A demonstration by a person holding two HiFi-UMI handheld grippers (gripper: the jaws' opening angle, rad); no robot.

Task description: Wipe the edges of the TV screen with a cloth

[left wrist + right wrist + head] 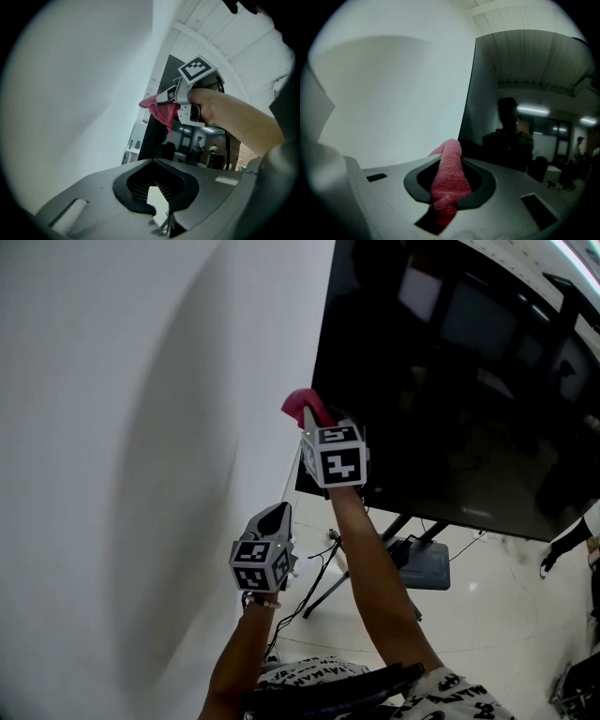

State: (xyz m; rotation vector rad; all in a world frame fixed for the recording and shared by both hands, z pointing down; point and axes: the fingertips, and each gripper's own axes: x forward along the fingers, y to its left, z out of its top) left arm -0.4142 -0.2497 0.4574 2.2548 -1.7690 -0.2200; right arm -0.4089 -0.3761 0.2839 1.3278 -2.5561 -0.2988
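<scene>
**Cloth held at the left edge of the TV screen**

A plain white wall (141,427) fills the left half of the head view. To its right stands the TV screen (450,381), dark and glossy and reflecting a room, carried on a black stand (410,526) over a pale floor (506,606). The right gripper (314,418) is raised to the screen's left edge, in the lower part of that edge, its jaws closed on a pink cloth (302,406). The left gripper (277,514) hangs lower and nearer the person, beside the wall and well apart from the screen, jaws together with nothing between them. In the right gripper view the cloth (449,180) runs lengthwise between the jaws, and its free end reaches the screen's edge.
</scene>
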